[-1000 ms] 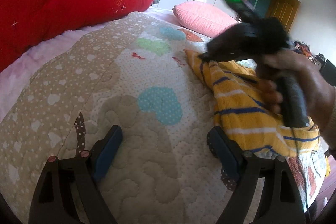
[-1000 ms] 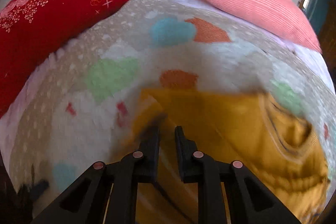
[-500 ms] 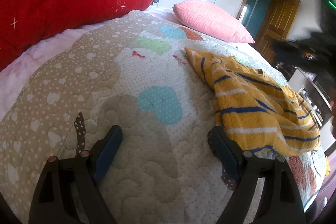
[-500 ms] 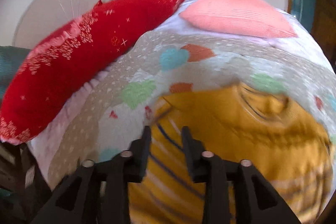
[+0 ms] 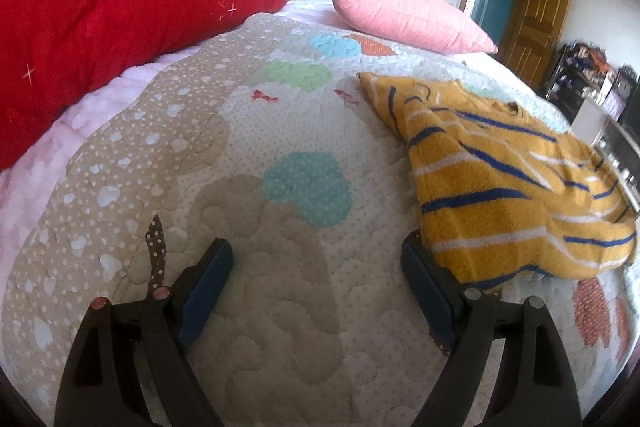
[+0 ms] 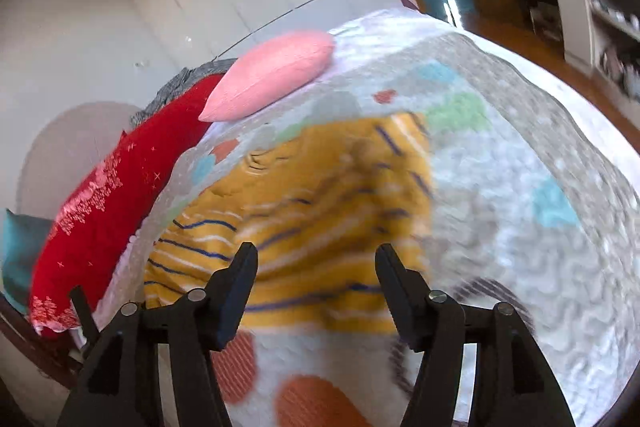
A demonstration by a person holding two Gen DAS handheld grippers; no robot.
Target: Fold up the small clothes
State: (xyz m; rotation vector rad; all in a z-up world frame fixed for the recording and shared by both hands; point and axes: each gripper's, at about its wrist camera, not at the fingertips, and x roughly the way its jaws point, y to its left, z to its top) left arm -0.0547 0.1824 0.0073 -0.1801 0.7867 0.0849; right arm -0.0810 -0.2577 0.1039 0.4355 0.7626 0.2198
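Observation:
A small yellow sweater (image 5: 492,179) with blue and white stripes lies spread on the quilted bedspread (image 5: 248,155). In the left wrist view it is to the right; my left gripper (image 5: 316,267) stands open just above the quilt, its right fingertip beside the sweater's near edge, nothing between the fingers. In the blurred right wrist view the sweater (image 6: 312,207) lies ahead and below my right gripper (image 6: 314,267), whose jaws are opening with nothing between them, held above the bed and apart from the cloth.
A red padded quilt (image 5: 112,15) and a pink pillow (image 5: 408,15) lie at the head of the bed. A wooden door (image 5: 536,15) and dark shelves (image 5: 588,79) stand past the bed's right edge. A white wardrobe wall is behind.
My right gripper let go of the sweater, opened, and swung back and to the right, out of the left wrist view, rolling as it went. The left gripper stayed put.

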